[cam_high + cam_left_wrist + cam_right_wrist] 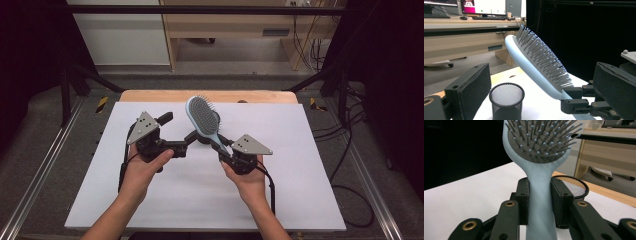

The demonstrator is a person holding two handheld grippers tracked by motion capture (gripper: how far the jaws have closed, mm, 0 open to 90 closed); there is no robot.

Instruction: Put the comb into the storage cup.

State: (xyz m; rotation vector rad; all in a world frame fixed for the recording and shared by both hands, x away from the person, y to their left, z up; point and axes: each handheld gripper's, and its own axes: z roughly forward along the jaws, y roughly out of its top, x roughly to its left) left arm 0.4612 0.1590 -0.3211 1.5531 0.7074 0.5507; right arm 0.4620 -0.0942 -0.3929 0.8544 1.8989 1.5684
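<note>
The right gripper (223, 148) has its jaws clenched on the handle of a pale blue hairbrush (203, 117), holding it off the white worktop (280, 200) above the middle, a little toward the far edge. In the right gripper view the two black pads press both sides of the handle just under the head; the top of the brush head (537, 141) is cut off by the upper edge of that view, and the lower end of the handle runs out at the bottom. From the high view the brush tilts away from the person, bristles facing up and to the right.

The left gripper (187, 142) sits near the middle of the worktop with its jaws released: in the left gripper view the two pads stand wide apart with nothing pressed between them, and the brush (536, 66) leans across the gap farther off, along with the right gripper's jaws closed on its handle at the lower right.

A black mesh cup (506, 100) stands on the worktop under the brush. Its base is cut off at the bottom of the left gripper view; in the right gripper view only part of its rim (574, 186) shows behind the right pad, and in the high view it is mostly covered by the brush and is hard to make out.
</note>
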